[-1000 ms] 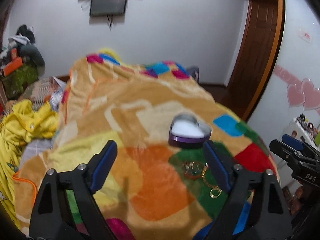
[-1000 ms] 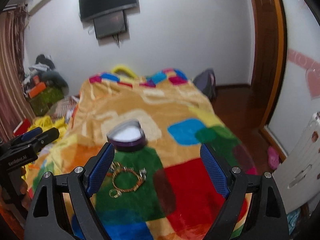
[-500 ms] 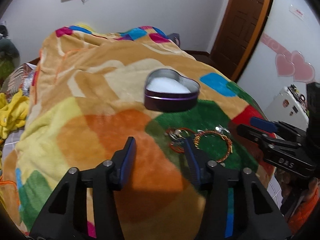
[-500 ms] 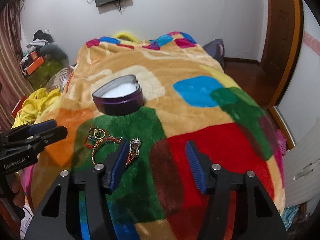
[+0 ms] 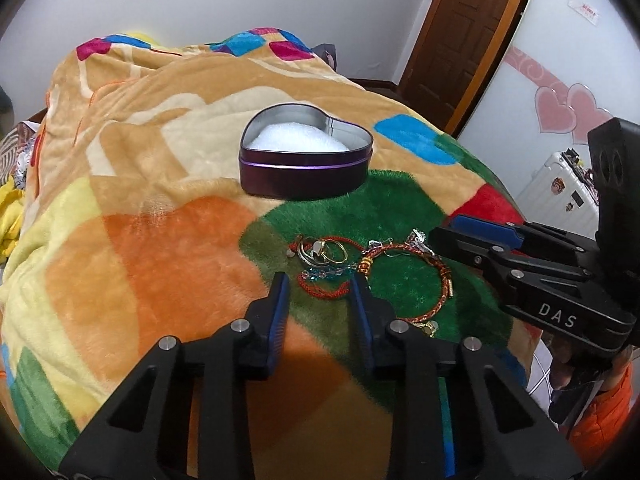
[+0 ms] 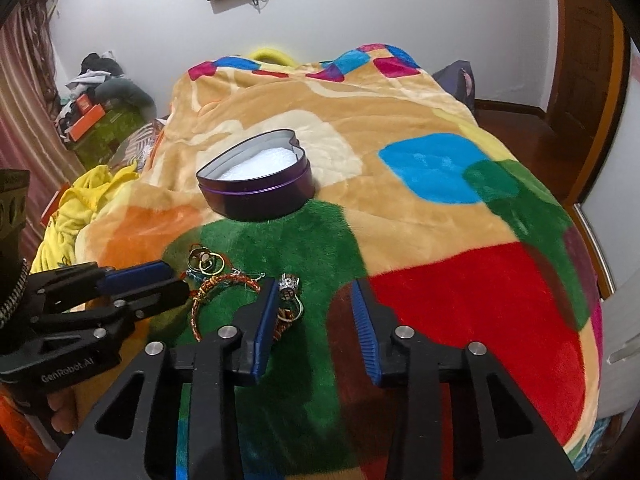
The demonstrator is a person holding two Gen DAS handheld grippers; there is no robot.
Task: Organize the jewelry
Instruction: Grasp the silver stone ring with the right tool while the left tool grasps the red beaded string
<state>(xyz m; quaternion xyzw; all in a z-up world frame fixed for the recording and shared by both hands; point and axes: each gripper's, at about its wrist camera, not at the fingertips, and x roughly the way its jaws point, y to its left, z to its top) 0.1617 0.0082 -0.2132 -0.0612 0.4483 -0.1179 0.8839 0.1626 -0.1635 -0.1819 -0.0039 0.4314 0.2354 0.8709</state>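
Left tongs (image 5: 318, 294): jaws partly closed, empty. They have just been closing. The fingertips stand at the near edge of the jewelry pile (image 5: 352, 264), with a red cord bracelet (image 5: 324, 290) showing in the gap between them; the pads press on nothing.

Right tongs (image 6: 316, 304): jaws partly closed, empty, and likewise just closing. The left finger (image 6: 266, 312) lies beside a silver ring (image 6: 289, 283) and over part of a braided bracelet (image 6: 216, 286). Only green blanket (image 6: 420, 120) shows between the fingers.

Task thing: the pile of rings and bracelets lies on the green patch, just near of the heart-shaped tin (image 5: 306, 156). The tin stands open on the blanket, farther off, showing only its white lining.

Progress: no piece is in the tin. Judged from this, sorting has not begun; every piece remains to be moved.

Change from the earlier frames: both tongs have come down toward the pile, and the jaws have narrowed from wide open.
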